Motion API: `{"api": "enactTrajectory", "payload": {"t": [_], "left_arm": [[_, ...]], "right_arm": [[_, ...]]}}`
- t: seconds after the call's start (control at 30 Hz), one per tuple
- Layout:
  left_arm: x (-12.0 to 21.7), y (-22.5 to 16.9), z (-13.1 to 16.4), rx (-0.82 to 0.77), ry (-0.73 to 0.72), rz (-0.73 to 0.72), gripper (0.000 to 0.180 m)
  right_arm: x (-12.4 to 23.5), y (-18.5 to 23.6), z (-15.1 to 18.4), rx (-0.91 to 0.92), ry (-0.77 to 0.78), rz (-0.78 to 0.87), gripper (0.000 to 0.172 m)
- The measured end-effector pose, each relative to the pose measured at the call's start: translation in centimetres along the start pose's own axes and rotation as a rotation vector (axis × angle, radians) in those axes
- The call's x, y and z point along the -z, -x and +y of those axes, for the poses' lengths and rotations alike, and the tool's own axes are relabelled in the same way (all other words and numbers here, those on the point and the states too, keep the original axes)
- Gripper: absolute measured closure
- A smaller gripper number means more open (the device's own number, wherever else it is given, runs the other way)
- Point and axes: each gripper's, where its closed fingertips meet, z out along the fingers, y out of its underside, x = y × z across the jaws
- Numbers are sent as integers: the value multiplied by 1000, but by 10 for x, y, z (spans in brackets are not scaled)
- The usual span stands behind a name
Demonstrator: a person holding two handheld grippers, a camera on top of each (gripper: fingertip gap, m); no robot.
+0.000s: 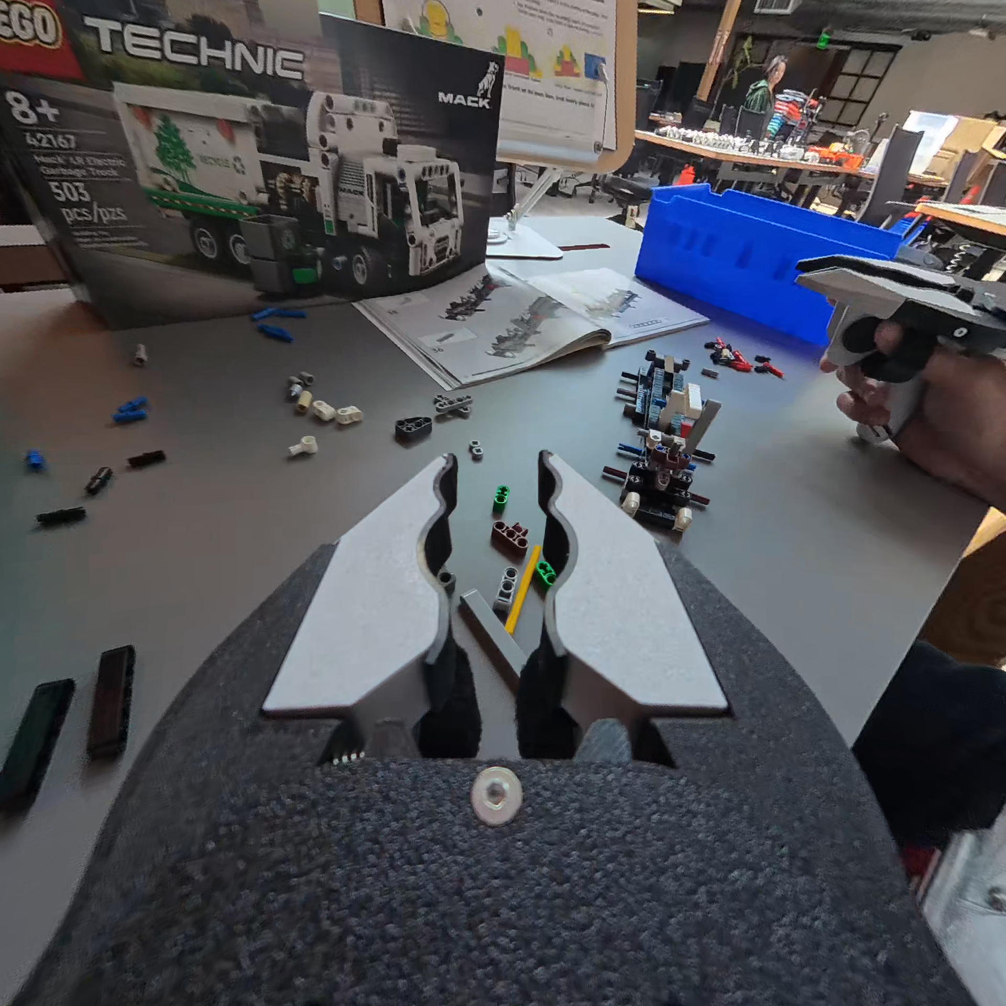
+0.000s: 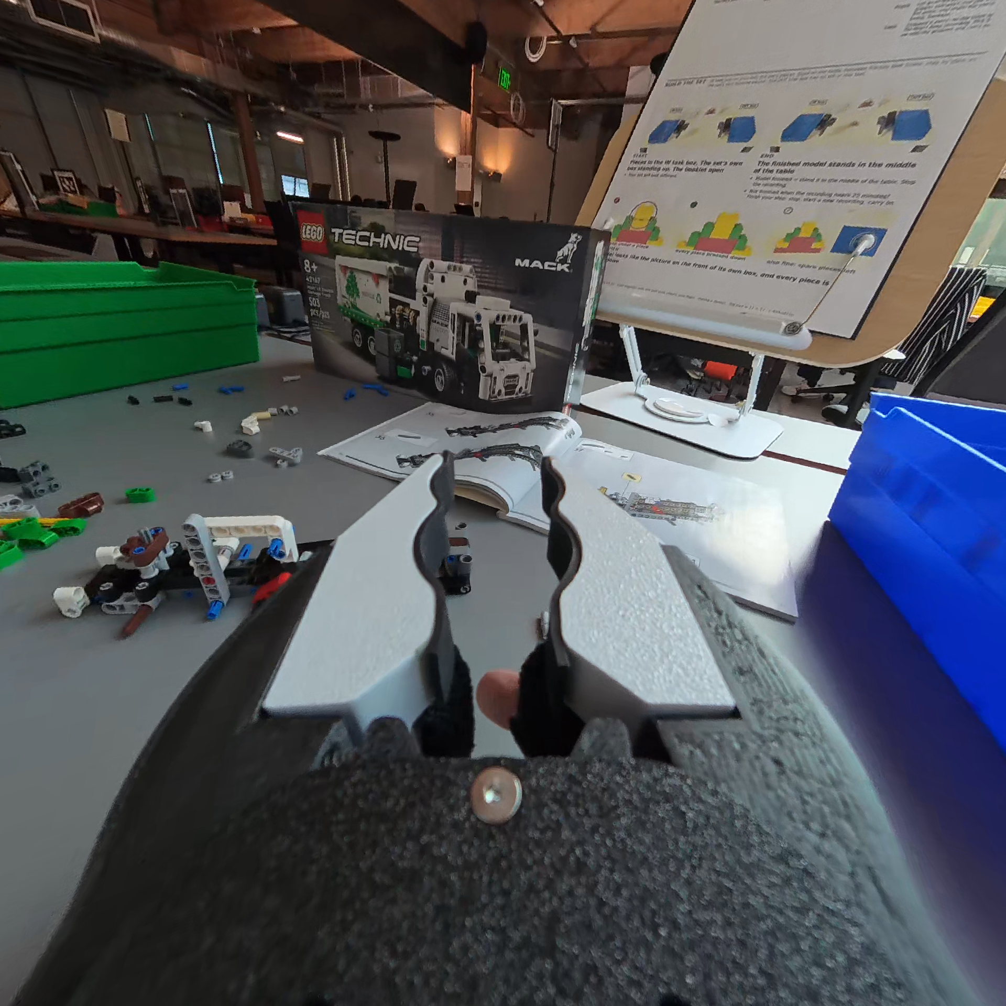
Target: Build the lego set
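- Left wrist view: the left gripper (image 1: 498, 468) hangs over the grey table (image 1: 228, 544), its two fingers apart and pressing on nothing.
- Seen between those fingers, lying on the table: two green connectors (image 1: 501, 498), one dark red piece (image 1: 510, 536), one yellow axle (image 1: 523, 588), one grey connector (image 1: 506, 588) and one long grey beam (image 1: 490, 631).
- Just ahead of the left fingertip, one small grey double bush (image 1: 476, 449); farther on, one black triangular piece (image 1: 413, 427) and one grey cross-shaped beam (image 1: 453, 404).
- Off to the left, a loose cluster of tan and grey connectors (image 1: 321, 400), and blue pins (image 1: 130, 409) in several little groups.
- To the right stands one half-built model (image 1: 661, 452), with red and black pins (image 1: 740, 359) behind it.
- One open booklet (image 1: 522, 321), one toy box (image 1: 261, 163) standing upright, one blue bin (image 1: 762, 256).
- The right gripper (image 1: 805, 275) shows at the right edge, held in a hand (image 1: 936, 419); its fingers cannot be read from here.
- Right wrist view: the right gripper (image 2: 496, 468) also has its fingers apart, clamping nothing.
- The booklet (image 2: 544, 462) lies beyond its tips; one small assembly (image 2: 457, 560) sits on the table low between the fingers.
- The model (image 2: 190, 566) lies to the left, one green bin (image 2: 125, 332) stands far left, the blue bin (image 2: 925, 506) right, and one board on a white stand (image 2: 762, 179) rises behind.
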Motion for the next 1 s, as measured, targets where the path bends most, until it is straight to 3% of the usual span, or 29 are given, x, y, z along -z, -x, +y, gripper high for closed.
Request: {"api": "enactTrajectory", "payload": {"t": [0.27, 0.37, 0.53, 0.8, 0.9, 1.0], "left_arm": [[-13, 2, 22, 16, 147, 2, 153], [-13, 2, 20, -89, 129, -72, 161], [-12, 3, 16, -197, 102, -142, 161], [1, 18, 1, -359, 7, -370, 161], [10, 20, -8, -429, -63, -449, 169], [9, 20, -7, -416, -56, -433, 164]], "right_arm": [[-6, 1, 17, -17, 120, -43, 141], [-2, -4, 17, -71, 124, -35, 141], [-1, -7, 19, -107, 134, -27, 142], [2, -1, 21, -140, 154, -73, 140], [1, -1, 22, -165, 161, -90, 141], [-2, 0, 25, -210, 181, -120, 140]]}}
